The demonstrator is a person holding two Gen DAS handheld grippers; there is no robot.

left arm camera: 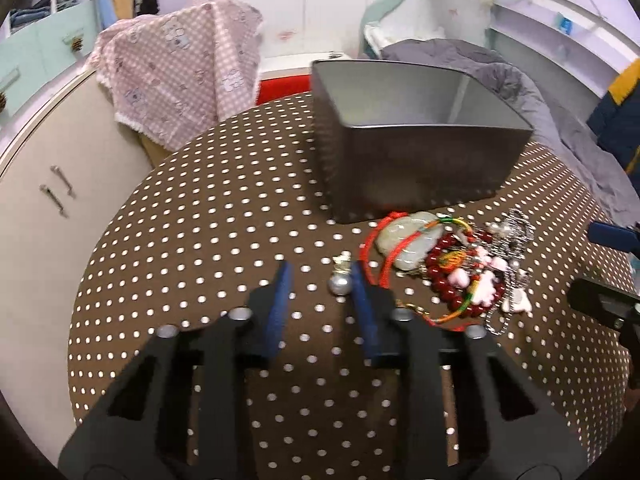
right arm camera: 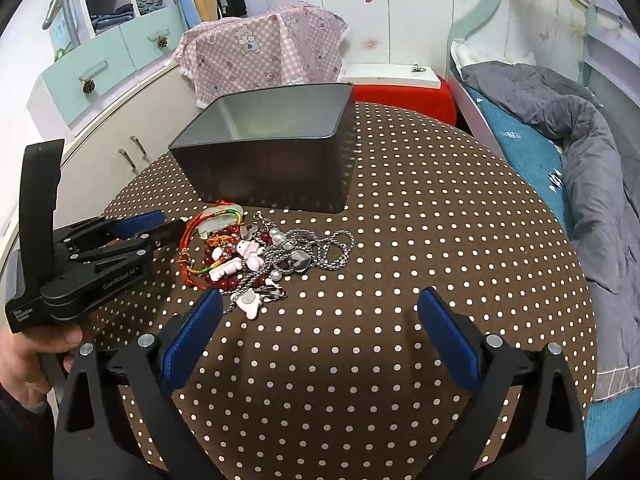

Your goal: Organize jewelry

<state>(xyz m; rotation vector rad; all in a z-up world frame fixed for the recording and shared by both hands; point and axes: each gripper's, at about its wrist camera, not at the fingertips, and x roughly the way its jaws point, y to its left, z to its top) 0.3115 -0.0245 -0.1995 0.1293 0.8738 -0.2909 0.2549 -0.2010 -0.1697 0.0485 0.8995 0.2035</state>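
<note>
A heap of jewelry [left arm camera: 448,268] [right arm camera: 256,256] lies on the round brown polka-dot table [left arm camera: 200,240] in front of an open grey metal tin [left arm camera: 416,160] [right arm camera: 272,168]. It mixes red beads, a pale jade pendant [left arm camera: 408,240] on red cord, pink charms and a silver chain [right arm camera: 332,248]. A pearl earring [left arm camera: 339,285] lies apart at the heap's left. My left gripper [left arm camera: 321,270] [right arm camera: 172,222] straddles it with a narrow gap: the pearl rests against the right pad and the left pad is clear of it. My right gripper [right arm camera: 320,296] hangs wide open just in front of the heap, holding nothing.
A pink checked cloth [left arm camera: 180,76] drapes over furniture behind the table. A beige cabinet [left arm camera: 40,200] stands at the left, a red box [right arm camera: 400,96] behind the tin, and a bed with a grey duvet [right arm camera: 560,128] at the right. A hand [right arm camera: 24,352] holds the left gripper.
</note>
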